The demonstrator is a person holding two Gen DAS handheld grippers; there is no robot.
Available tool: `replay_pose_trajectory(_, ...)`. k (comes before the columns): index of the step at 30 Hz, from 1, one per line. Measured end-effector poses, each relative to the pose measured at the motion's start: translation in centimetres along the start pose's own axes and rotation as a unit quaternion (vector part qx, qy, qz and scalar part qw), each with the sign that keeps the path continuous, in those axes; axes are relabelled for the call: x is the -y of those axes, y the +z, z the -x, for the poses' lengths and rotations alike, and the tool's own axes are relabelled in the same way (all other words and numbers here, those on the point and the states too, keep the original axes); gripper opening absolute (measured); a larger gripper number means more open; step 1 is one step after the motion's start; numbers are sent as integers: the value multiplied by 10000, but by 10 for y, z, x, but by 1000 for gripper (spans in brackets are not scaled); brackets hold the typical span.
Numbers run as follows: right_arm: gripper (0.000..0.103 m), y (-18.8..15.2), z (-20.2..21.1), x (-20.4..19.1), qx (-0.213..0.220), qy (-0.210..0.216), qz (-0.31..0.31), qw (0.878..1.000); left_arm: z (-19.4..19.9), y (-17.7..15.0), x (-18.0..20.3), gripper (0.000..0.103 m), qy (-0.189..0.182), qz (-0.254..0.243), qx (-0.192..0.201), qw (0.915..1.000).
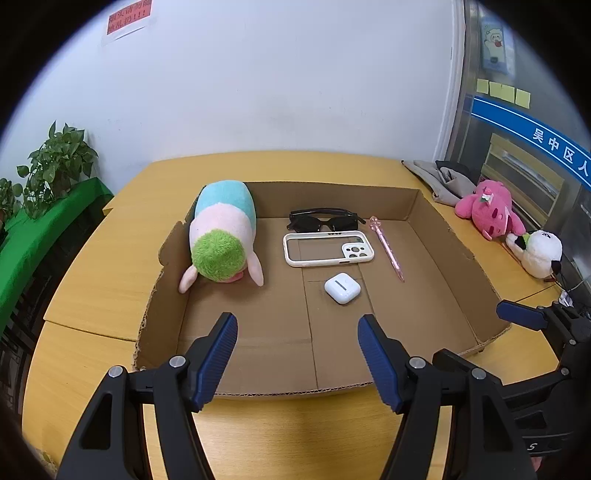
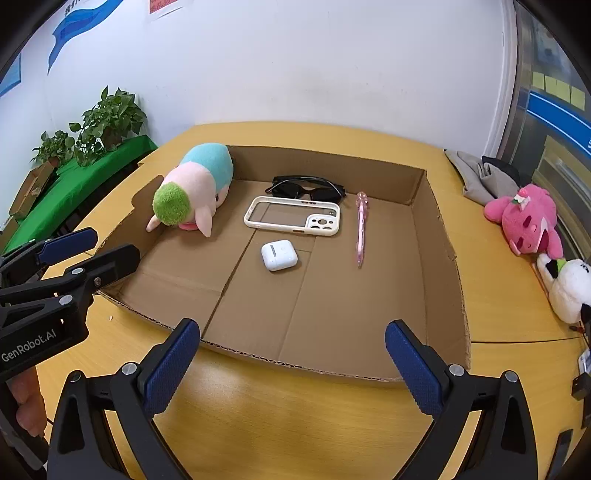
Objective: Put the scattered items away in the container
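Left tongs point(image 1: 297, 328) at bottom centre of the left wrist view, blue ribbed pads spread apart, nothing between them, hovering over the near rim of the shallow brown cardboard tray point(image 1: 461, 258). Right tongs point(image 2: 291, 341) at bottom centre of the right wrist view, likewise parted wide and empty, above the yellow wooden table point(image 2: 258, 406) just short of the tray's front edge.

Inside the tray, centre frame: small white earbud case point(image 1: 342, 288), nearest the tongs; beyond it a cream phone case with clear back point(image 1: 328, 248); behind that, black sunglasses point(image 1: 323, 220); to the right, a slim pink pen point(image 1: 388, 248). At the tray's left wall, a pastel plush toy with green head point(image 1: 221, 236).

Outside the tray, at right edge on the table: pink plush toy point(image 1: 489, 212), white plush toy point(image 1: 537, 253), grey cloth point(image 1: 439, 181).

Only in the right wrist view: a fingertip point(image 2: 27, 404) at lower left, gripping the left tool's handle marked "GenRobot.AI". Only in the left wrist view: the whole red notice point(image 1: 129, 18), upper left.
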State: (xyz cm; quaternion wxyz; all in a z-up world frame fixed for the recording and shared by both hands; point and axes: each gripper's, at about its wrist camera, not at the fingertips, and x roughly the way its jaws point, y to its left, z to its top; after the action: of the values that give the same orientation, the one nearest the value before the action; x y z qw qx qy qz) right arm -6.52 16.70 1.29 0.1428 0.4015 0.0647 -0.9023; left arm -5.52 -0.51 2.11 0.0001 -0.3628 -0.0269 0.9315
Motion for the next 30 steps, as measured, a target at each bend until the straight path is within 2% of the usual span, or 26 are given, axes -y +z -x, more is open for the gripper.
replay_pose_trajectory(21, 102, -2, -11, 10, -82, 33, -94, 9999, -8, -2, 6, 67, -7, -2, -166, 9999)
replay_pose_trajectory(30, 102, -3, -14, 13, -103, 22, -111, 9999, -14, -4, 7, 67, -255, 57, -349, 9990)
